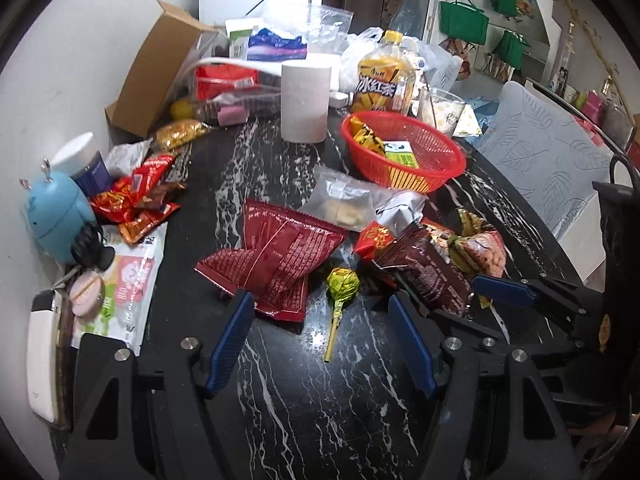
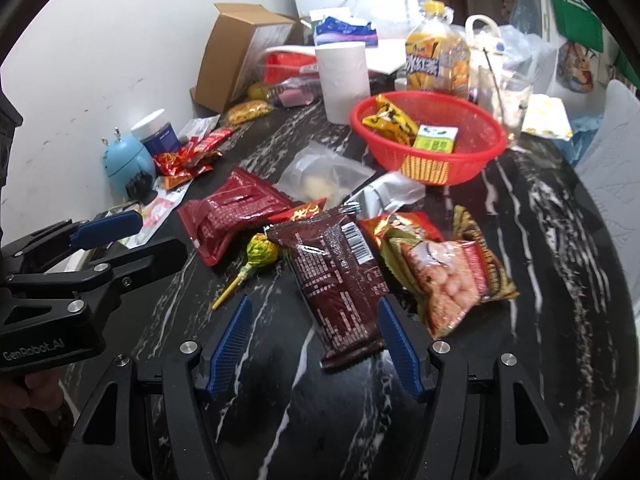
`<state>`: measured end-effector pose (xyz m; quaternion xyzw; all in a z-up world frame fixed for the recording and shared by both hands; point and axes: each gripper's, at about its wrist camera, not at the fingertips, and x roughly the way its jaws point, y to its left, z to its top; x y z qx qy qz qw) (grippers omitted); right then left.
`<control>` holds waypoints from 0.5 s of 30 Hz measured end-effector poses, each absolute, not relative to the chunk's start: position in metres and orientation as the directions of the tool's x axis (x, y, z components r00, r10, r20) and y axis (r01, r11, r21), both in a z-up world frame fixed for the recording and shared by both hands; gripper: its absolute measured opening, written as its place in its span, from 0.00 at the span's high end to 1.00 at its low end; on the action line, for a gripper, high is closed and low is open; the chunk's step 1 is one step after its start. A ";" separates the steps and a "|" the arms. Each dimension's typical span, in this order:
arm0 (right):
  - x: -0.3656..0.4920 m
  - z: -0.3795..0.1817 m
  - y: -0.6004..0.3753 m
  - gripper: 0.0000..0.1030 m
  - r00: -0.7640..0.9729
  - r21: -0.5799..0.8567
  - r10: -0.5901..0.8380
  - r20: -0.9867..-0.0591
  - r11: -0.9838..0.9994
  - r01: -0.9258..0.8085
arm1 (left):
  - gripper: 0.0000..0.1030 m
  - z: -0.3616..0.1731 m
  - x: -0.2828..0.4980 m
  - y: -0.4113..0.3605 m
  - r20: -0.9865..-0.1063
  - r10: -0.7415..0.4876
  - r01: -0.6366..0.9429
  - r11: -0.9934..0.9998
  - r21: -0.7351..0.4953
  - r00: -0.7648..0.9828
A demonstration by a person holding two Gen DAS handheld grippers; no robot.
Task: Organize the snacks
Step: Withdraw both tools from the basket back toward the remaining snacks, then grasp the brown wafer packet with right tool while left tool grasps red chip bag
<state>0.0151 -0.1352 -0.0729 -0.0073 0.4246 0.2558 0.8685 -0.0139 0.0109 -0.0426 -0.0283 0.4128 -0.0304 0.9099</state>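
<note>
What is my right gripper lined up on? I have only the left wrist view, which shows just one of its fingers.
Observer: The right gripper is open, and the near end of the dark brown packet lies between its fingers.
Operator: Which face of that packet is up?
Observer: The printed back, with a barcode near the far end.
Operator: Anything lying on its near end?
Observer: No, that end lies bare on the table.
</note>
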 end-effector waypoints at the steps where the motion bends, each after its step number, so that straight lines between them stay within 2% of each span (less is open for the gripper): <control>1: 0.019 -0.076 -0.134 0.36 0.499 0.208 0.438 -0.748 0.868 -0.450 | 0.33 -0.045 -0.012 0.011 -0.752 -0.083 0.034 0.996 -0.081 0.654; 15: 0.051 -0.091 -0.127 0.35 0.474 0.179 0.398 -0.786 0.879 -0.442 | 0.33 -0.059 0.010 0.019 -0.768 -0.101 0.043 0.994 -0.096 0.632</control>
